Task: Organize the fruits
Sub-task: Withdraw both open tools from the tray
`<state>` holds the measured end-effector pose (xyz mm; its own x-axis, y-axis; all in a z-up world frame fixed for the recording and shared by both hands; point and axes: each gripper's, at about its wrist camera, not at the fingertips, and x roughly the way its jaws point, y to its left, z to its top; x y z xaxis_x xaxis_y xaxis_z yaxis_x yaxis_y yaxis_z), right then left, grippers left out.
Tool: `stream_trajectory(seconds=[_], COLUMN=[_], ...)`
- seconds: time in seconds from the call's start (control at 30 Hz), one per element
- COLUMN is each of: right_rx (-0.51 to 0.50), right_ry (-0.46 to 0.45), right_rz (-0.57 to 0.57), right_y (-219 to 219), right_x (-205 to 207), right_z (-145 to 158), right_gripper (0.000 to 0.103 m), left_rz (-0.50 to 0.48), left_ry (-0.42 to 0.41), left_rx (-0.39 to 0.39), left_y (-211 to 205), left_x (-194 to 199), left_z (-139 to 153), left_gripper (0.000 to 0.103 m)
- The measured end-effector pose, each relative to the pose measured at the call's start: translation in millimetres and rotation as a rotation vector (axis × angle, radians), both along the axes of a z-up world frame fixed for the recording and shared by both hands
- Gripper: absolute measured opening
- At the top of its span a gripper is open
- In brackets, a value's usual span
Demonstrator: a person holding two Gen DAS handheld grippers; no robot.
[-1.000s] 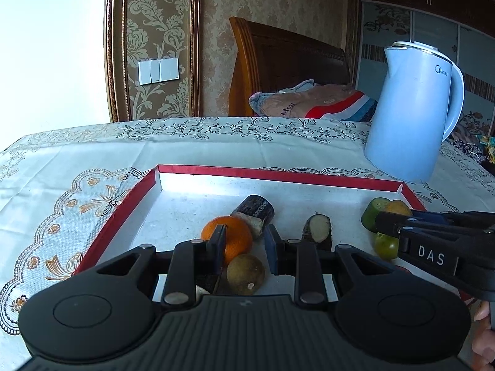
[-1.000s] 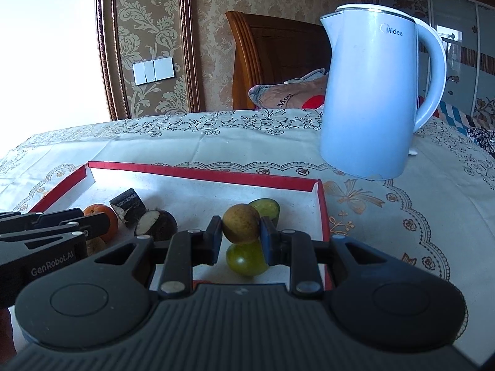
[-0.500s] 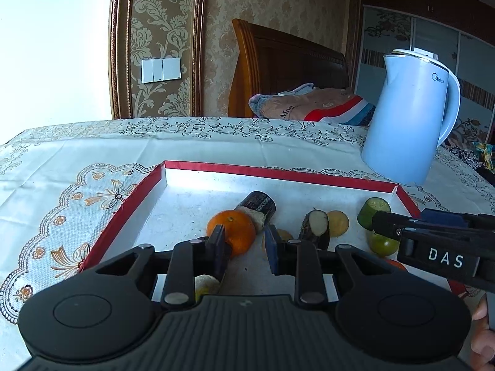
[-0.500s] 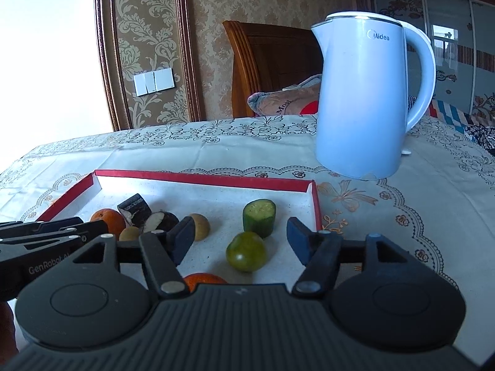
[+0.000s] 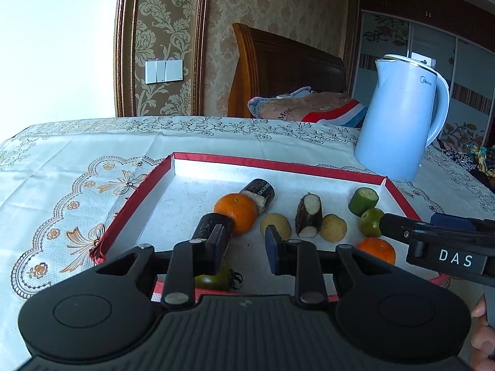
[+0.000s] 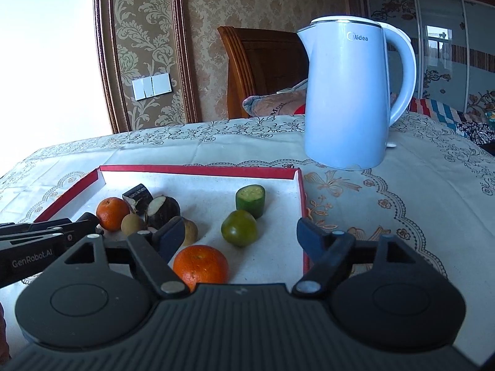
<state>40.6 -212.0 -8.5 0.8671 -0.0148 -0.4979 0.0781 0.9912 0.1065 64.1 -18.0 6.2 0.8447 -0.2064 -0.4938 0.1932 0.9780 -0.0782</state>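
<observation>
We note the L gripper (image 5: 244, 238) drawn in to a narrow gap w/ nothing between the pads; it hangs over the tray's near edge. The R gripper (image 6: 239, 235) has just been opening: jaws now stand wide, nothing gripped. An orange (image 6: 200, 262) lies on the tray floor below and between its fingers, apart from both pads.

Tray (image 5: 278, 167), red rim, pale floor, sits on the desk (image 5: 77, 170). All fruit lies inside it:
- L part: 2nd orange (image 5: 236, 213), touching a dark cane piece (image 5: 258, 191) behind it and another (image 5: 210, 227) by the L finger.
- Middle: 3rd cane piece (image 5: 307, 213) between two brown fruits (image 5: 275, 224) (image 5: 333, 227).
- R part: green citrus (image 6: 238, 227), w/ a cucumber stub (image 6: 250, 201) upright just behind.
- Near edge, under the L gripper: a green item (image 5: 213, 281); we cannot tell what kind.

Kettle (image 6: 346, 92) stands on the desk beyond the tray's far R corner.
</observation>
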Motion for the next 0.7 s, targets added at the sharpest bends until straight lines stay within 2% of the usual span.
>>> stream_trajectory(seconds=[0.37, 0.43, 0.47, 0.5, 0.6, 0.7], right_rx=[0.001, -0.004, -0.006, -0.006, -0.001, -0.001], right_ry=[-0.004, -0.001, 0.001, 0.002, 0.006, 0.014], right_rz=[-0.003, 0.004, 0.006, 0.008, 0.017, 0.02], right_y=[4, 6, 7, 8, 10, 12], right_x=[-34, -38, -40, -41, -48, -52], right_z=[-7, -9, -9, -9, -10, -11], right_gripper=[0.088, 0.09, 0.092, 0.092, 0.093, 0.095], left_rz=[-0.009, -0.007, -0.003, 0.004, 0.014, 0.007], left_ry=[-0.014, -0.02, -0.028, -0.044, -0.095, -0.099], left_rx=[0.035, 0.029, 0.023, 0.016, 0.026, 0.045], left_y=[2, 5, 7, 9, 11, 9], left_x=[-29, -35, -38, -42, -54, -58], left_z=[-5, -5, -5, -4, -3, -3], left_gripper=[0.03, 0.044, 0.065, 0.076, 0.076, 0.076])
